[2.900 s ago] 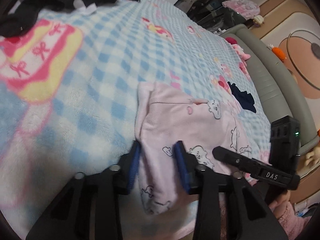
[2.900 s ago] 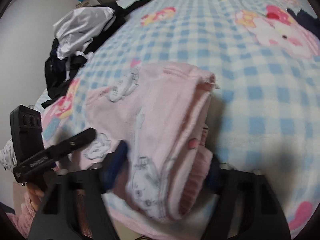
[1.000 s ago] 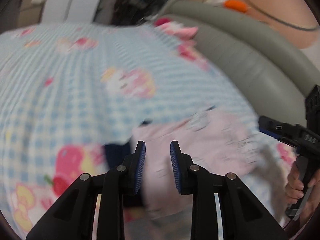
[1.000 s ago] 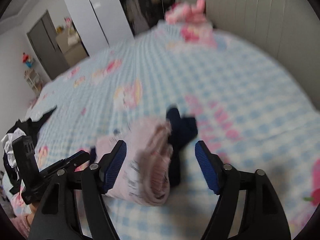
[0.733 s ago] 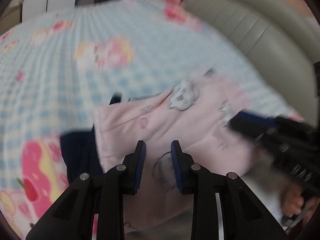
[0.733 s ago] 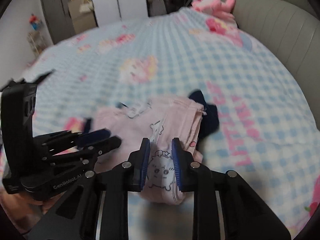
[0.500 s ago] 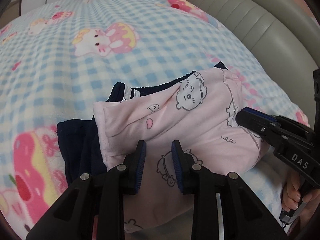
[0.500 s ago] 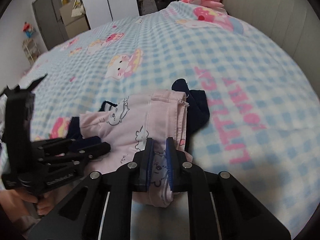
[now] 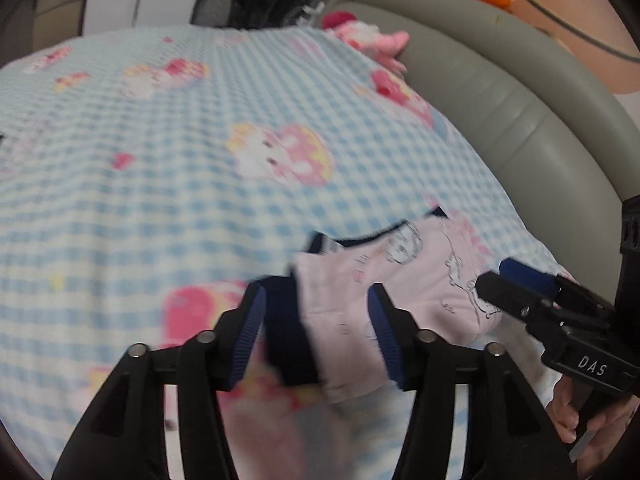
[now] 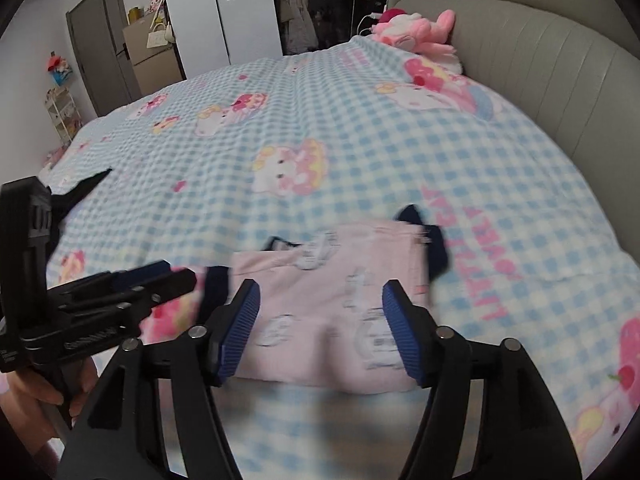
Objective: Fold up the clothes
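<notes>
Pink folded garment (image 10: 332, 300) lies on navy clothing (image 9: 286, 332), both hand-held grippers opening.

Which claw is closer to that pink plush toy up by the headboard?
Right, marginally. Both claws, left and right, hover opening over the folded pink garment, far from the plush toy.
</notes>
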The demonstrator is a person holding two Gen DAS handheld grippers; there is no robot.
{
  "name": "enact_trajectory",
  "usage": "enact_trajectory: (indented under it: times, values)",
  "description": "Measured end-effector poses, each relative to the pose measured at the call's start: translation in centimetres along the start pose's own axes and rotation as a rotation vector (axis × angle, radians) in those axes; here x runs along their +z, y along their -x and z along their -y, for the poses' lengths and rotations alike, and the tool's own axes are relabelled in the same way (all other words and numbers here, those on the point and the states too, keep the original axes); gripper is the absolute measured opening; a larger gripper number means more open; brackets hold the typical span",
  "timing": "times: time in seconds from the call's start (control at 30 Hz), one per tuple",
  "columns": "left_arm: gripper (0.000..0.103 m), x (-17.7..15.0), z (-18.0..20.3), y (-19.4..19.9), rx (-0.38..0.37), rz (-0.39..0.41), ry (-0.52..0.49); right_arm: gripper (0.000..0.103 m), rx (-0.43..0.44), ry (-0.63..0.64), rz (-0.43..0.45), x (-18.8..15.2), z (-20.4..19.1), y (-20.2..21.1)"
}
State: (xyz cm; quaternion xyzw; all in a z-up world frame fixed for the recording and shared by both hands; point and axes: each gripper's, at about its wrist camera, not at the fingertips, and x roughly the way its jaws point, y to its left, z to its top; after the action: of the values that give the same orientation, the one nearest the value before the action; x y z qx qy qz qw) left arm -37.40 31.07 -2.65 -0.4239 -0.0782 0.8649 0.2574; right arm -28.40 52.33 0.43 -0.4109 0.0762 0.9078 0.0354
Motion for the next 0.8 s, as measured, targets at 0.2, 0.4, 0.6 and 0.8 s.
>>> enact_trajectory:
  times: [0.2,0.4,0.6,0.8]
  values:
    - [0.078,0.5,-6.9,6.1,0.138,0.058,0.07,0.085,0.066,-0.003,0.008,-0.3,-7.0,-0.3]
    - [0.081,0.7,-14.7,12.7,0.274,0.069,0.107,0.096,0.135,0.021,-0.005,-0.4,-15.5,-0.6]
    - [0.083,-0.5,-20.4,19.4,0.33,0.108,0.157,0.102,0.119,0.073,0.006,-0.8,-22.8,1.2]
    - [0.084,-3.7,-22.8,24.7,0.347,0.118,0.171,0.102,0.09,0.123,0.047,-2.5,-28.3,5.0]
